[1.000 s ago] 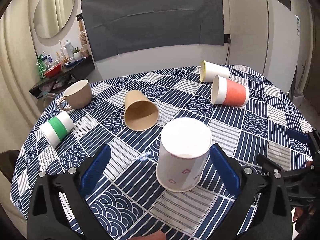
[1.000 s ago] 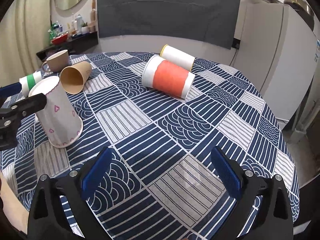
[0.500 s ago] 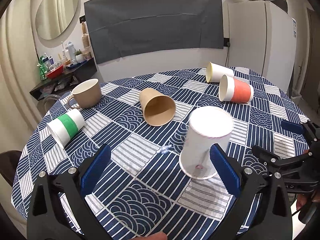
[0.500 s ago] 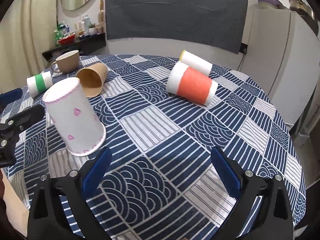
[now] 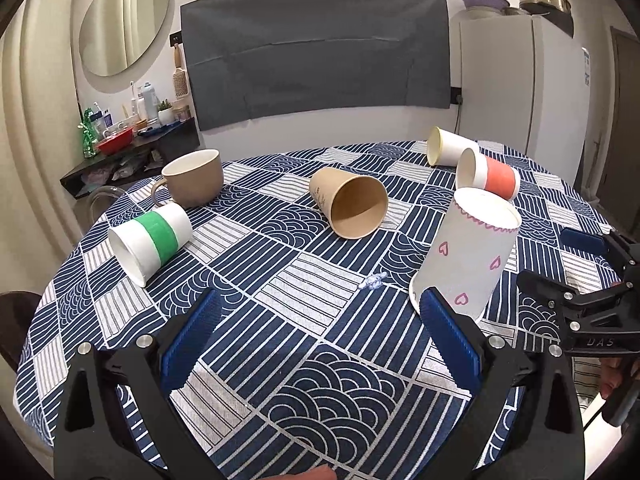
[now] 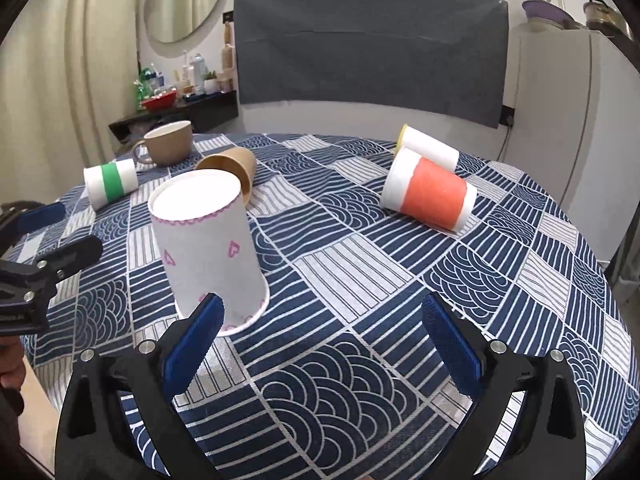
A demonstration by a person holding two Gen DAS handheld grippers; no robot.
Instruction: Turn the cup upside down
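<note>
A white paper cup with pink hearts stands upside down on the patterned tablecloth; it also shows in the right wrist view. My left gripper is open and empty, with the cup just beyond its right finger. My right gripper is open and empty, with the cup just beyond its left finger. Each gripper shows at the edge of the other's view: the right one and the left one.
On the round table lie a brown paper cup, a green-banded cup, an orange-banded cup and a yellow-rimmed white cup, all on their sides. A tan mug stands upright at the back left.
My left gripper has pulled back and to the left, away from the heart cup, which stays upside down on the cloth. My right gripper has moved closer to the cup.
</note>
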